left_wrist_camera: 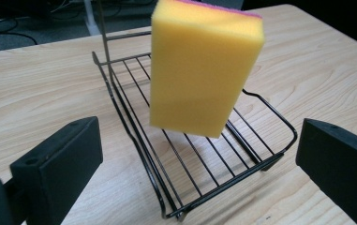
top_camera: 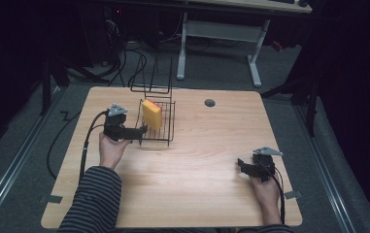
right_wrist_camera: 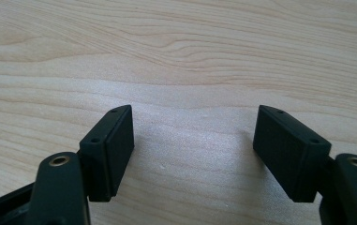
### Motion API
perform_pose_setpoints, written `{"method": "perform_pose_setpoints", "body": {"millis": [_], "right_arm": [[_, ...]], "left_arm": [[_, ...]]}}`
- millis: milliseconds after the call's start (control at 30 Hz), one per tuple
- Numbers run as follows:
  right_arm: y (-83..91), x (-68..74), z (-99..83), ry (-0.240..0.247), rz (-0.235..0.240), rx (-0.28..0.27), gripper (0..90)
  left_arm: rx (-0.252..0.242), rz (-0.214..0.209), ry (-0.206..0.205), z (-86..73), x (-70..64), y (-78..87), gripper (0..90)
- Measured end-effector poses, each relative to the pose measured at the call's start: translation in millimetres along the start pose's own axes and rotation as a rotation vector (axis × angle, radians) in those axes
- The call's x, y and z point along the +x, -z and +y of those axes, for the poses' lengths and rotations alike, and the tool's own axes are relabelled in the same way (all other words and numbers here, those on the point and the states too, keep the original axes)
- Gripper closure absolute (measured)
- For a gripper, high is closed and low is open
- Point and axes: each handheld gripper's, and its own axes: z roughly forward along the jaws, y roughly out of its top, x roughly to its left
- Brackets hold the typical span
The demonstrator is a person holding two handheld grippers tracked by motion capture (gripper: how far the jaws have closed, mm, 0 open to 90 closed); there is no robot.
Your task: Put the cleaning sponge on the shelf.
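Left gripper (left_wrist_camera: 199, 164) gapes wide before spongy yellow block (left_wrist_camera: 204, 70) in black wire rack (left_wrist_camera: 260, 161).

High view looks down on the table (top_camera: 197, 160); both tool views sit close above its wood.

Left black two-jaw gripper (top_camera: 141, 131): grey triangular plate on top, black cable trailing. Right black two-jaw gripper (top_camera: 241, 165): same, brass-coloured pivot screws. Dark striped long sleeves.
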Motion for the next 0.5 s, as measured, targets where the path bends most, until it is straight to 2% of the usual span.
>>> {"method": "perform_pose_setpoints", "body": {"millis": [333, 500], "right_arm": [[0.0, 0.1, 0.0, 0.0, 0.0, 0.0, 29.4], [0.1, 0.3, -0.1, 0.001, 0.0, 0.001, 29.4]], "left_arm": [[-0.041, 0.007, 0.047, -7.1, 10.6, 26.1, 2.8], [-0.044, 0.017, 0.064, -12.2, 14.3, 35.9, 3.8]]}}
